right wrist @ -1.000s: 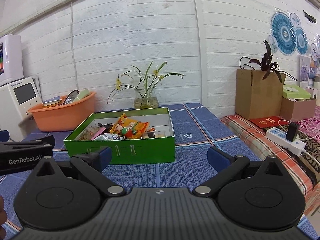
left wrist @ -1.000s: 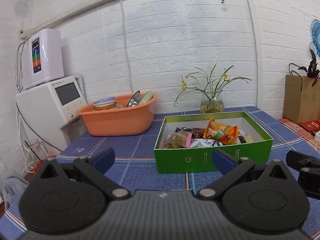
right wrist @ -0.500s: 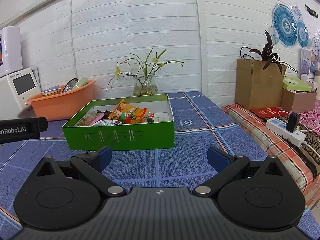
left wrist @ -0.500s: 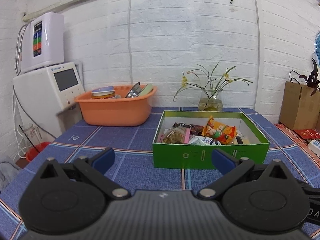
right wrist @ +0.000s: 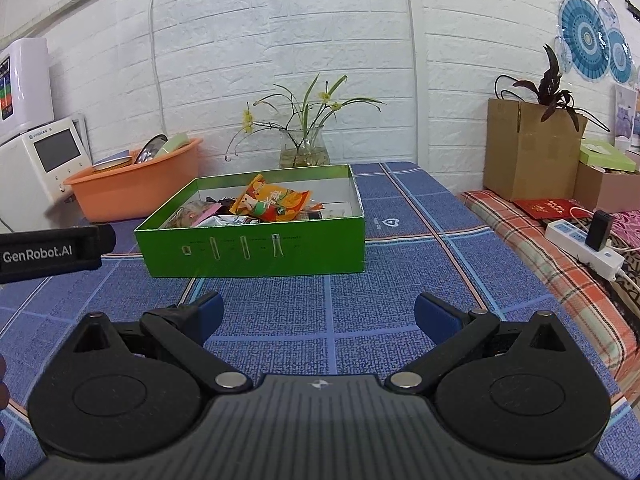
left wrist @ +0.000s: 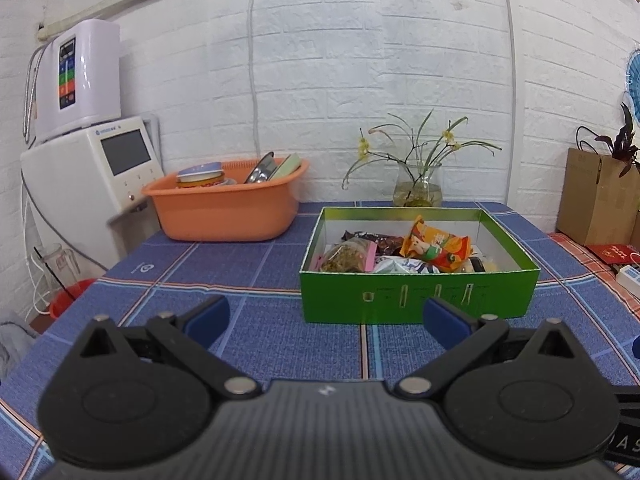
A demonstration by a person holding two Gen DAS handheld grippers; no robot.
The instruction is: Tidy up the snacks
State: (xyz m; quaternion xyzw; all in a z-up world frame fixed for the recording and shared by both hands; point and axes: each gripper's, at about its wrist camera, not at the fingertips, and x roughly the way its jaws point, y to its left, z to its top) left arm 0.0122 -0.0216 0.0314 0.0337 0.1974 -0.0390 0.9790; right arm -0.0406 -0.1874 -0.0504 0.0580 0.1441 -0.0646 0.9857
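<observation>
- The left gripper (left wrist: 326,316) hovered over the blue checked tablecloth (left wrist: 248,264), its 2 blue-tipped fingers spread wide with nothing between them.
- The right gripper (right wrist: 318,312) hung the same way, fingers wide apart and holding nothing, short of the green box (right wrist: 256,248).
- The green box sat open on the tablecloth ahead of both grippers, touched by neither.
- Inside the box lay a heap of snacks: an orange packet (left wrist: 436,244) on top, a clear bag with a pink edge (left wrist: 350,256) at the left end, a dark wrapper (left wrist: 380,238) behind, and a white packet (left wrist: 400,266) in front.
- More small items lay at the box's right end, too small to tell apart.
- An orange basin (left wrist: 228,208) holding dishes stood left of the box, well apart from it.
- A glass vase (left wrist: 418,188) of yellow flowers stood behind the box by the brick wall.
</observation>
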